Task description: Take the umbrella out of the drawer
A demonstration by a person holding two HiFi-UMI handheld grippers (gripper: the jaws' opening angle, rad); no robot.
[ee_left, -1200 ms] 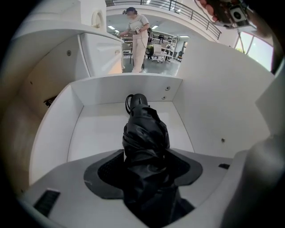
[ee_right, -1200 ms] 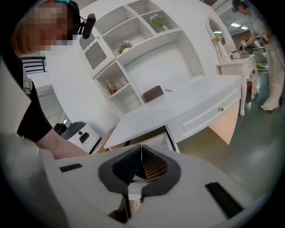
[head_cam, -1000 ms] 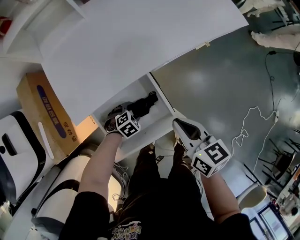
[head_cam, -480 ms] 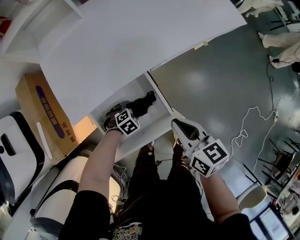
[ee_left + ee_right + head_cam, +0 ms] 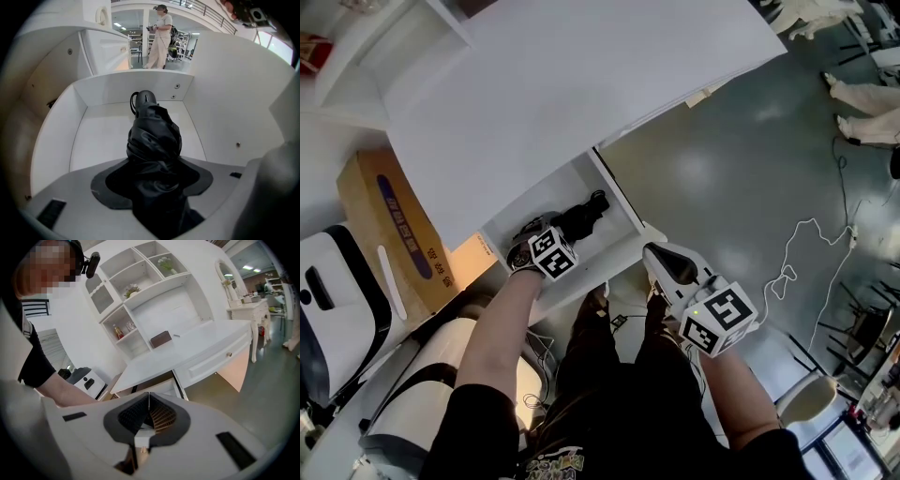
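Entry: progress check, extraction under way, not complete.

Far left, head view: a cardboard box stands beside the white counter. Not part of the task.

Left tool: reached into the open drawer under the counter. Its own view shows the two dark pads pressed against black folded fabric, with no gap on either side. Reading: clamped on the umbrella, at the canopy end nearest the person.

Umbrella: black, folded, pointing away from the left tool toward the drawer's back wall, with its rounded handle end and loop farthest off. All of it lies within the drawer walls. I cannot tell whether the far end rests on the drawer floor or is just raised from it.

Right tool: held out in front of the drawer, over the grey floor and apart from both drawer and umbrella. Its ribbed pads meet along a thin line, and nothing sits between them. Idle.

Status, as a judgement:
- Done: drawer open, umbrella reached, grip taken.
- Left: lift the umbrella over the drawer's front edge and bring it fully outside. No part has crossed the edge yet.
- Watch: the grip is on soft fabric rather than the shaft, so it may slip, and the long end may catch under the counter.
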